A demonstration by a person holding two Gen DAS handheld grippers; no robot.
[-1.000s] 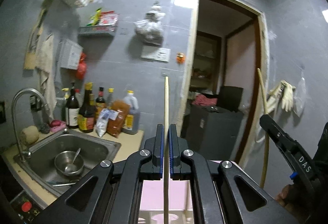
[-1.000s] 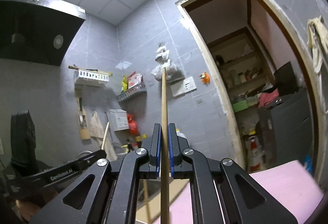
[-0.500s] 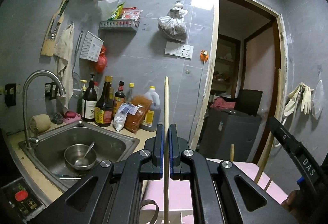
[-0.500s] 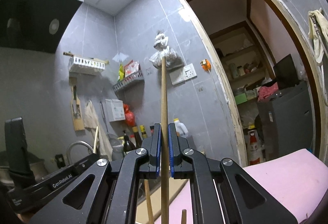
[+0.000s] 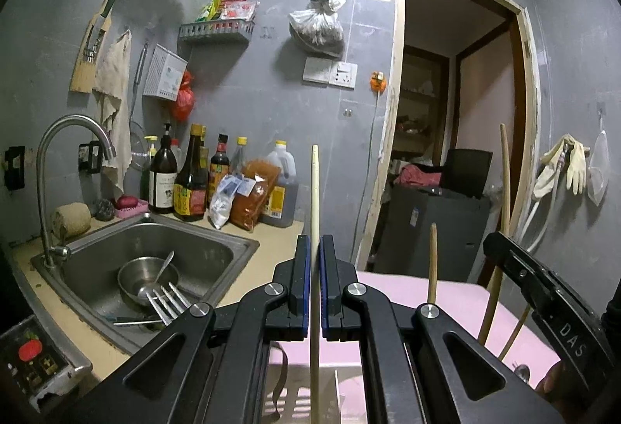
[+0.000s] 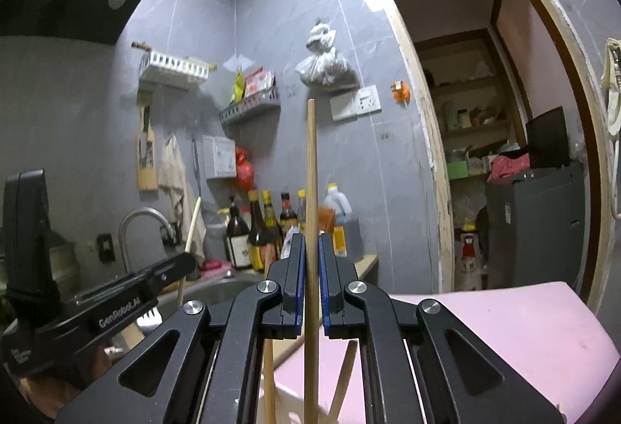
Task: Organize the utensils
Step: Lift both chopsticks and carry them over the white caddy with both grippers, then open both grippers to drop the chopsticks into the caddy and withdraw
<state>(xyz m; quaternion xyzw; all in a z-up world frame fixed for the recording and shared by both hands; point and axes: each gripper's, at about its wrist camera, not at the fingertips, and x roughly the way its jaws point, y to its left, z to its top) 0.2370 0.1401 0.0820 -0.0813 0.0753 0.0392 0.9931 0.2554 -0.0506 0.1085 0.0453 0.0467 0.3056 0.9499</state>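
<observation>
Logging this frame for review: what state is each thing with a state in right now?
Left tool: shut on pale chopstick, upright.
Right tool: shut on brown chopstick, upright.
Faucet: no water running.
Steel bowl: in sink, spoon inside.
Doorway: open.

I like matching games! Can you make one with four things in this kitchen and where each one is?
Things:
1. Steel bowl
2. Pale chopstick
3. Rubber gloves
4. Bottles

Places:
A. Hanging on the wall right of the door
B. In the sink
C. On the counter behind the sink
D. Upright in the left gripper

Pairs: 1-B, 2-D, 3-A, 4-C
</observation>
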